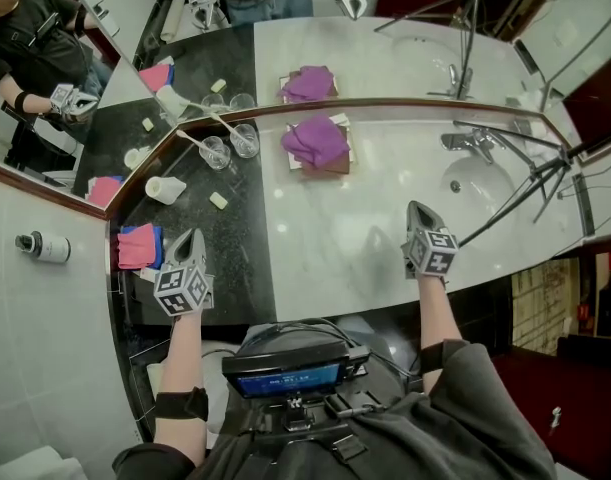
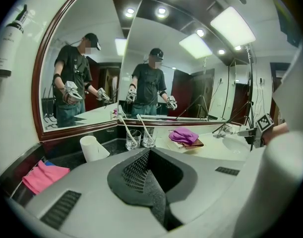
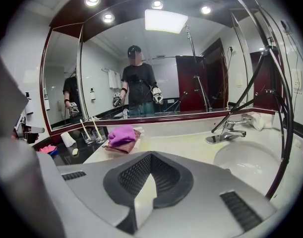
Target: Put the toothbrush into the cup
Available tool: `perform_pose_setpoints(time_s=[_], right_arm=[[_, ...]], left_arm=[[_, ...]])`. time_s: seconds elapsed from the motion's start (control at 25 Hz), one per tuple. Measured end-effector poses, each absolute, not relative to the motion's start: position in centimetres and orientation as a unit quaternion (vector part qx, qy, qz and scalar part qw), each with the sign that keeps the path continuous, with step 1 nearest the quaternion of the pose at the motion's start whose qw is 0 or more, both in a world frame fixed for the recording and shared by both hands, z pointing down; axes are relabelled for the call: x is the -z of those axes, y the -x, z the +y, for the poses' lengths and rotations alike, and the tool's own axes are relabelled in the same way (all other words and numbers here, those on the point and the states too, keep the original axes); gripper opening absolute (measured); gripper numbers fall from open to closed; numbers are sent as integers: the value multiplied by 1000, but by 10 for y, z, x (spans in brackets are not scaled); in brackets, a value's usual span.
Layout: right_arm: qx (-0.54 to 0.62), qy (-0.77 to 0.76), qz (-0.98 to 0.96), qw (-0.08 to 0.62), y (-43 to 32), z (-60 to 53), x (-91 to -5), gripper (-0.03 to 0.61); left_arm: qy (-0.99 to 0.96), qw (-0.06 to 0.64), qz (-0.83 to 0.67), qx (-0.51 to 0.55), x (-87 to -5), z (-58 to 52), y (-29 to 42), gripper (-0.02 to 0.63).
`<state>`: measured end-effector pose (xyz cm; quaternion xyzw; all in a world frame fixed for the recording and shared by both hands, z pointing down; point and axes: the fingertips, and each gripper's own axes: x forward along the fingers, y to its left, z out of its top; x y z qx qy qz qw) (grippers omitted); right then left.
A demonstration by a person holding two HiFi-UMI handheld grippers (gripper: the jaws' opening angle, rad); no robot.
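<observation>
1. Both grippers are closed on nothing, each with its jaws pressed together. The left gripper (image 1: 191, 238) hangs over the dark counter near a pink cloth (image 1: 137, 245). The right gripper (image 1: 417, 208) hangs over the pale counter in front of the basin (image 1: 485, 183).
2. A toothbrush (image 2: 125, 128) leans in a glass cup (image 2: 133, 140) by the mirror corner. A second toothbrush (image 2: 143, 124) leans in a second glass cup (image 2: 149, 139) just beside it.
3. No loose brush shows on the counter, so the placing looks done or not under way. Check that before reaching.
4. If a brush must be moved, spread the jaws before approaching, not at the glass.
5. Grip the handle high, well above the rim, and lift along its lean so the glass is not levered over.
6. Lower the brush head or handle down the middle of the cup and release only once it rests.
7. The glasses stand close together, so a sideways nudge could likely topple both.
8. Keep the left gripper's path off the white paper cup (image 1: 165, 189) and the soap piece (image 1: 218, 200).
</observation>
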<state>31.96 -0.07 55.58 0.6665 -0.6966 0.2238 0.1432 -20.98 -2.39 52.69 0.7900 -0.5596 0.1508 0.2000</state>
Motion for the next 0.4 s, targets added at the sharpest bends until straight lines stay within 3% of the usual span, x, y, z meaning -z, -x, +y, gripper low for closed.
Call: perform_pose_setpoints(time_s=[0.4], right_arm=[[-222,-661,-703,143,-315,7,-561,15]], left_arm=[[-791,202,-556,-155,-532,-13,204,5]])
